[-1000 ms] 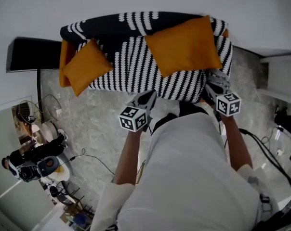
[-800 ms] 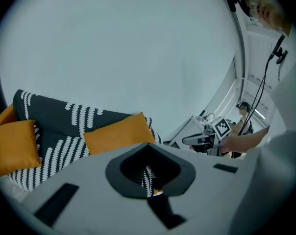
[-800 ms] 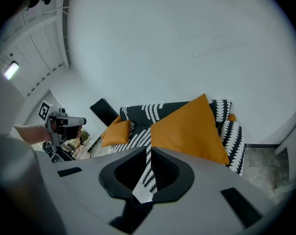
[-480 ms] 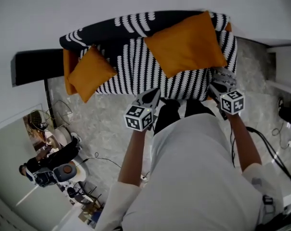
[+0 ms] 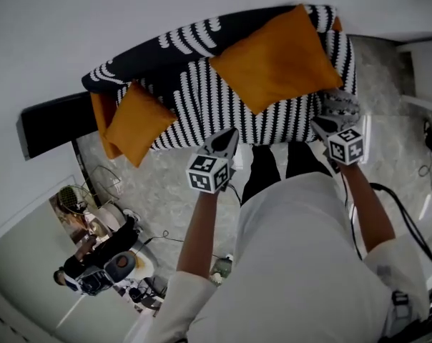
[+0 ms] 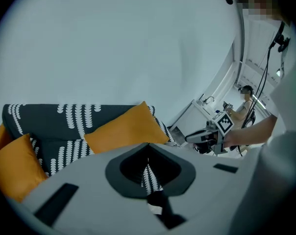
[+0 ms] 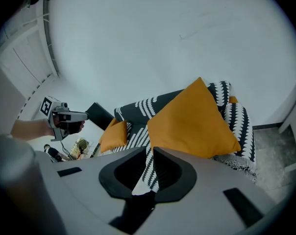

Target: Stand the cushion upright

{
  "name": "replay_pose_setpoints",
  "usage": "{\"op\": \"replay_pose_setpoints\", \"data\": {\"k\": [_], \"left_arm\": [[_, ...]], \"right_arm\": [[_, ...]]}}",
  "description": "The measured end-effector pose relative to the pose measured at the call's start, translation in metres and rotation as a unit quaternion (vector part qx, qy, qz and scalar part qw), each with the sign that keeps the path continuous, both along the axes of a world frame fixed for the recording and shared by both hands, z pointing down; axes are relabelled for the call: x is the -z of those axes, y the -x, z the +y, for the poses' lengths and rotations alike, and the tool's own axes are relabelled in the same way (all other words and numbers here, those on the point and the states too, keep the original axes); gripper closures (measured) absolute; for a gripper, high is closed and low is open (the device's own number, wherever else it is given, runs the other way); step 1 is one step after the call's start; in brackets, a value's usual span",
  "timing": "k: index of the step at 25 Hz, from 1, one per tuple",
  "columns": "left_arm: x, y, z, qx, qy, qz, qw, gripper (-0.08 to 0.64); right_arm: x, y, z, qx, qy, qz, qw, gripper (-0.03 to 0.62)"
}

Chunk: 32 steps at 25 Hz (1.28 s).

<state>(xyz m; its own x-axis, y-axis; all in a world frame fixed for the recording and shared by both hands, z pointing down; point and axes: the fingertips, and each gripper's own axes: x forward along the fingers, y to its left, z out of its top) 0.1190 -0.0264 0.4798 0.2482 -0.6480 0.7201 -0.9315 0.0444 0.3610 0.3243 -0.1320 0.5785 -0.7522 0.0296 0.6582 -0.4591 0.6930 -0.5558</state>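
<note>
Starting nearest, a white shirt [image 5: 295,263] of smooth cloth fills the lower part of the head view, with both forearms reaching forward from it. Each hand bears a grey, hard-shelled gripper topped by a cube with black-and-white square markers. The left gripper [image 5: 223,140] has its jaws pressed together with nothing between them. The right gripper [image 5: 335,104] has its jaws all but together, with only a thin slit left and nothing in it. Both point down at a slant toward the front of the sofa [image 5: 101,113], apart from both cushions. Under them lies a floor [image 5: 166,174] of pale grey, marbled stone. The sofa shows orange at its bare left arm and is otherwise draped in a knit-looking throw [image 5: 202,98], black with rows of white dashes and fringed at the right end. It carries two plump, square cushions of plain orange cloth. The large cushion [image 5: 277,59] sits at the right end, set cornerwise on a slant across seat and backrest, just beyond the right gripper. The small cushion [image 5: 137,123] sits at the left end, cornerwise against the arm. A flat black block [image 5: 48,120] stands beside that end, and behind everything is a plain white wall [image 5: 94,20]
</note>
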Motion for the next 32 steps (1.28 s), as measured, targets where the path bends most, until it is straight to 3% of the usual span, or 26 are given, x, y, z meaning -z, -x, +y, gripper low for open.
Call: {"op": "replay_pose_setpoints", "data": {"k": [4, 8, 27, 32], "left_arm": [[-0.007, 0.012, -0.017, -0.019, 0.002, -0.001, 0.9998, 0.557], [-0.020, 0.018, -0.034, -0.042, 0.003, -0.005, 0.9991, 0.555], [-0.089, 0.041, -0.126, -0.150, 0.030, -0.049, 0.9870, 0.457], [-0.110, 0.041, -0.148, -0.169, 0.045, -0.045, 0.9836, 0.449]], "right_arm": [[-0.010, 0.011, 0.002, -0.020, 0.012, -0.002, 1.000, 0.533], [-0.025, 0.015, 0.008, -0.028, 0.025, 0.005, 0.999, 0.465], [-0.123, 0.024, -0.023, -0.114, 0.070, 0.014, 0.991, 0.431], [-0.146, 0.027, -0.035, -0.139, 0.081, 0.017, 0.987, 0.419]]}}
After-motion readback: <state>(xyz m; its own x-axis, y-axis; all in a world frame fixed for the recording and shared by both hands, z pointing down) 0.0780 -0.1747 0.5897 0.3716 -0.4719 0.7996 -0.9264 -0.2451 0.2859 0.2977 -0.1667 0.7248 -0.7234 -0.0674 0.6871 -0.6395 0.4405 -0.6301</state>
